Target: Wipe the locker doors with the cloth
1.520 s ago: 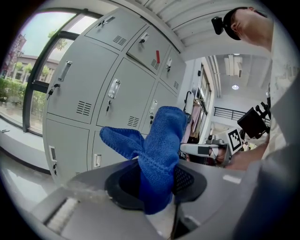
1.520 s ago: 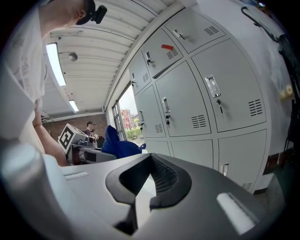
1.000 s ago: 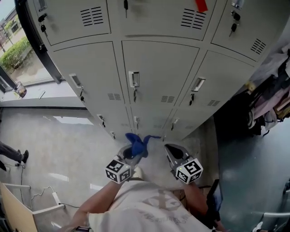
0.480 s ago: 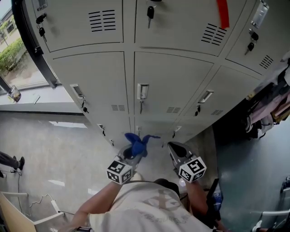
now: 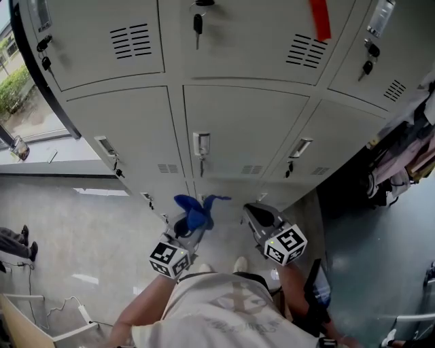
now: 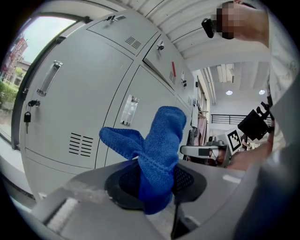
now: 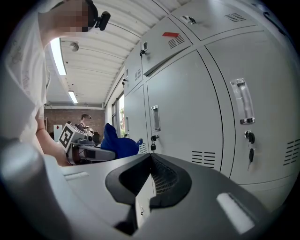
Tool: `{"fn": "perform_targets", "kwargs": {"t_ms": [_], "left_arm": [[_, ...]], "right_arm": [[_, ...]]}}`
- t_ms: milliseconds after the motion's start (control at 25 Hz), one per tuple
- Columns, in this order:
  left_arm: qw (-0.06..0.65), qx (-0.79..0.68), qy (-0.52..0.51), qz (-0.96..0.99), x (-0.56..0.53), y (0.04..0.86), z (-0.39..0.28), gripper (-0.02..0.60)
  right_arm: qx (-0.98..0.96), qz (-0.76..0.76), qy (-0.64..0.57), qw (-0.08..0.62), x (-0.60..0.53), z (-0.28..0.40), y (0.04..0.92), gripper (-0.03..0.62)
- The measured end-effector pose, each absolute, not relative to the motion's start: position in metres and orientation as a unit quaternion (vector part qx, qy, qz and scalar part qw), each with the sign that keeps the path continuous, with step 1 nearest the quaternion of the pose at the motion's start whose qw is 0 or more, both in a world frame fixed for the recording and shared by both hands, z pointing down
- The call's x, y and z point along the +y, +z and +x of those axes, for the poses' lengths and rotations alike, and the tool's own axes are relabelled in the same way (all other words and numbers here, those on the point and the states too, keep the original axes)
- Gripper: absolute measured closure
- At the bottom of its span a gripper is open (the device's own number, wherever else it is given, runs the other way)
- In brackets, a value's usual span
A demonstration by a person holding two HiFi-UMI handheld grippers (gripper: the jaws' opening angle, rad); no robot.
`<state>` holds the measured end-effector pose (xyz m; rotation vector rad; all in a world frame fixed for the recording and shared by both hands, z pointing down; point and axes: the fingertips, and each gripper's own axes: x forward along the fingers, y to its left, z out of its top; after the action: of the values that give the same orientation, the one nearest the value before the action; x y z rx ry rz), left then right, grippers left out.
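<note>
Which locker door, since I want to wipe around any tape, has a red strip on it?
The upper middle door: a red strip sits above its vent slots; no other door shows red.

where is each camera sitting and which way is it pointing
Head view: on the person's head, looking steeply down the locker doors to the floor; shows the shirt, left gripper and right gripper.
Left gripper view: on the left gripper, facing the locker doors along jaws shut on the blue cloth; the right gripper shows at right.
Right gripper view: on the right gripper, facing the locker doors along its shut, empty jaws; the shirt at left.
Shared: each gripper view catches the other gripper; all see the blue cloth.
</note>
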<state>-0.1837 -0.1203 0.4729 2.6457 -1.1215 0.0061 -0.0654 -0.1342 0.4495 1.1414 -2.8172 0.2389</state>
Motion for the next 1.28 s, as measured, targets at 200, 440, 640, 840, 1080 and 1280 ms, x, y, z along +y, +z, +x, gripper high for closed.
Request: {"fn": "perform_targets", "kwargs": {"t_ms": [200, 440, 640, 840, 1080, 1280], "left_arm": [[0.116, -0.4, -0.019, 0.909, -0.133, 0.445, -0.174, 0.454], [0.083, -0.413, -0.034, 0.906, -0.152, 0.402, -0.164, 0.456], [0.041, -0.443, -0.038, 0.895, -0.167, 0.369, -0.163, 0.456], [0.009, -0.463, -0.028, 0.886, -0.177, 0.352, -0.156, 0.456], [-0.012, -0.483, -0.027, 0.875, -0.184, 0.333, -0.161, 0.456], [-0.062, -0.501, -0.025, 0.863, -0.194, 0.292, -0.171, 0.457]], "right_arm": [[-0.934, 0.35, 0.06, 0.03, -0.151, -0.058, 0.424, 0.588], [-0.944, 0.328, 0.045, 0.013, -0.169, -0.046, 0.395, 0.588], [-0.947, 0.319, 0.039, 0.0, -0.18, -0.032, 0.383, 0.588], [-0.948, 0.314, 0.04, 0.0, -0.18, -0.024, 0.383, 0.588], [-0.956, 0.293, 0.022, -0.008, -0.182, -0.032, 0.365, 0.588], [-0.958, 0.288, 0.018, -0.013, -0.18, -0.034, 0.357, 0.588]]}}
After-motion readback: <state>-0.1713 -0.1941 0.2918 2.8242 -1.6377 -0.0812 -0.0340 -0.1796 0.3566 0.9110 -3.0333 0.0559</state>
